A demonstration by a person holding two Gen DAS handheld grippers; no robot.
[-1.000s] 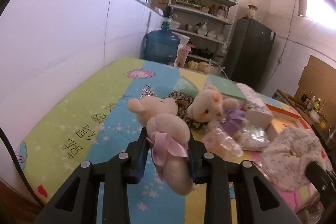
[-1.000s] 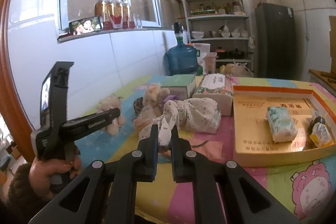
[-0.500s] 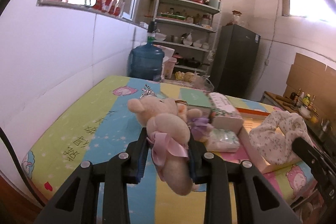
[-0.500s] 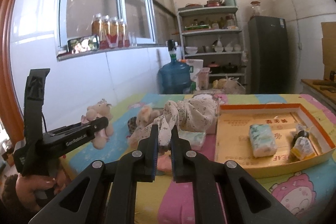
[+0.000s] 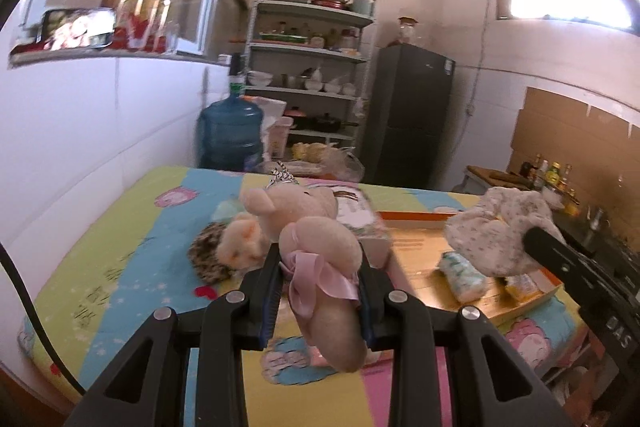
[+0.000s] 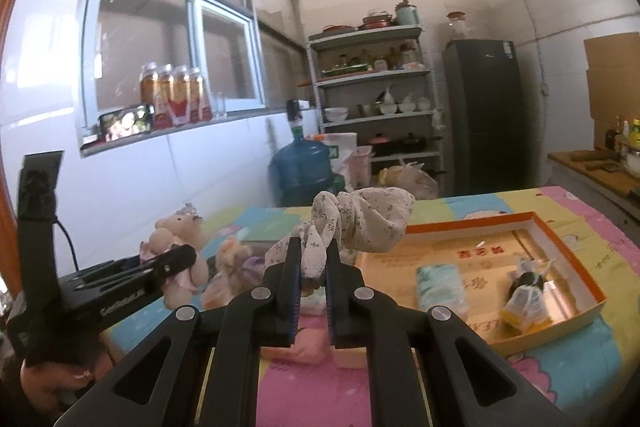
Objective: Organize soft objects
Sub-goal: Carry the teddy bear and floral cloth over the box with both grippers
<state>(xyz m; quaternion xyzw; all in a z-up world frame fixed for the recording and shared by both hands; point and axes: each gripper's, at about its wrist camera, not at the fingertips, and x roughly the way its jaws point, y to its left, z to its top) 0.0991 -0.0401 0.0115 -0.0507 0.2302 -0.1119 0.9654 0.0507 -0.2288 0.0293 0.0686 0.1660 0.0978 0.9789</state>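
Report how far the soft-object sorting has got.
Done: the orange-rimmed tray already holds a pale green tissue pack and small yellow packets.
In hand: the left gripper is clamped on a pink plush bear, and the right gripper is clamped on a floral cloth bundle, both lifted above the table.
Left: another plush bear and a spotted plush lie on the colourful tablecloth.

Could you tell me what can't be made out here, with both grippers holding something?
- Left wrist view: the held pink teddy bear hides the second plush toy's body and part of the tissue box.
- Right wrist view: the floral cloth covers the orange tray's near-left corner; the small packets inside are blurred.
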